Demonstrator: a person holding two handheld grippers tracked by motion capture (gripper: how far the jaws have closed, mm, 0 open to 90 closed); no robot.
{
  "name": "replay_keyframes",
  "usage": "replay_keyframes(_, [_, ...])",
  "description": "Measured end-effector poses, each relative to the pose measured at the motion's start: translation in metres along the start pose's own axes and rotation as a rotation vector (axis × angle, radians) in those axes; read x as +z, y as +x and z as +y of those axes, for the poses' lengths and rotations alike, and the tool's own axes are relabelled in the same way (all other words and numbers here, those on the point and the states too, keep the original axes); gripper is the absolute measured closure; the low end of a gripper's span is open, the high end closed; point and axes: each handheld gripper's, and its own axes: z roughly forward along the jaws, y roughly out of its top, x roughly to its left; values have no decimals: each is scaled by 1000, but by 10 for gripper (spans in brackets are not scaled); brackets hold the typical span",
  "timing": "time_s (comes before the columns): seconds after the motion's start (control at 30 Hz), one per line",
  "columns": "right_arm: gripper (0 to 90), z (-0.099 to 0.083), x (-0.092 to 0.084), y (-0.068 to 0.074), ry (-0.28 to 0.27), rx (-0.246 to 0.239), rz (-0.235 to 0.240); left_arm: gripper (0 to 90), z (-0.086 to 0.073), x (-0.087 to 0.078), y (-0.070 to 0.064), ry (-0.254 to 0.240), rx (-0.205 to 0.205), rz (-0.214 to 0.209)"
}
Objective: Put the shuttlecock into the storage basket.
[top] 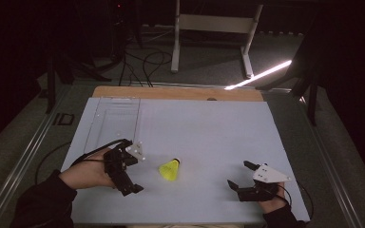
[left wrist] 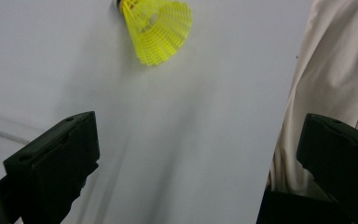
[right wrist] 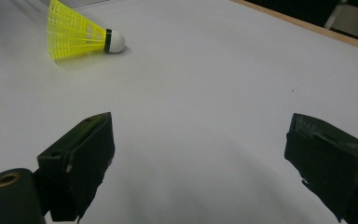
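A yellow plastic shuttlecock [top: 169,170] with a white cork tip lies on its side on the pale mat [top: 204,128], between my two grippers. My left gripper [top: 134,173] rests to its left, held in a hand, and is open with nothing between its jaws. In the left gripper view the shuttlecock [left wrist: 156,30] lies well ahead of the open left gripper [left wrist: 196,158]. My right gripper [top: 240,175] sits near the front right of the mat, open and empty. In the right gripper view the shuttlecock [right wrist: 81,35] lies far ahead to the left of the open right gripper [right wrist: 200,163].
A clear shallow tray [top: 114,121] lies at the mat's back left. A wooden table edge [top: 180,92] runs along the back. Beyond it are a white frame stand [top: 214,23] and cables on the floor. Beige cloth [left wrist: 335,70] hangs past the mat's front edge.
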Motion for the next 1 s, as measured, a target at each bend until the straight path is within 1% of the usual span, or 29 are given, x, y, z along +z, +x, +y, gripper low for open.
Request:
replay_keyframes(0.03, [83,0,0,0,0,1,0,1,2,0,0,2,-5,3])
replay_keyframes(0.1, [83,0,0,0,0,1,0,0,7,0,0,-1,-3,18])
replay_keyframes(0.13, [83,0,0,0,0,1,0,0,9,0,0,-2,1,12])
replay_keyframes(0.33, [83,0,0,0,-1,1,2,0,20,3,1,-21,0,52])
replay_keyframes(0.4, [83,0,0,0,-1,1,1,1,23,4,3,-30,-2,50])
replay_keyframes(0.43, [83,0,0,0,0,1,2,1,24,5,3,-33,-9,55])
replay_keyframes(0.47, [83,0,0,0,0,1,2,1,25,6,4,-30,-4,53])
replay_keyframes(0.5, [83,0,0,0,-1,-1,1,1,27,8,4,-32,-6,60])
replay_keyframes(0.53, [83,0,0,0,-1,-1,2,0,28,9,5,-37,-16,67])
replay_keyframes(0.57, [83,0,0,0,-1,-1,2,1,30,11,5,-31,-10,63])
replay_keyframes(0.6, [83,0,0,0,-1,-1,3,1,32,14,6,-34,-21,69])
replay_keyframes(0.63, [83,0,0,-1,-2,-3,3,1,33,16,6,-28,-15,64])
replay_keyframes(0.67, [83,0,0,0,-1,-2,3,1,35,18,6,-32,-21,70])
replay_keyframes(0.73, [83,0,0,0,-2,-3,3,1,37,22,7,-27,-18,62])
replay_keyframes(0.77, [83,0,0,0,-3,-4,4,1,39,25,8,-29,-31,64])
replay_keyframes(0.8, [83,0,0,0,-3,-3,3,1,40,27,8,-24,-28,59])
replay_keyframes(0.83, [83,0,0,0,-3,-3,4,1,41,29,8,-25,-29,66])
replay_keyframes(0.93, [83,0,0,0,-2,-1,4,1,43,33,8,-19,-24,61])
replay_keyframes(0.97, [83,0,0,-1,-3,-1,5,5,45,38,9,-18,-28,73])
replay_keyframes(1.0, [83,0,0,0,-2,-2,5,6,45,41,9,-20,-27,75])
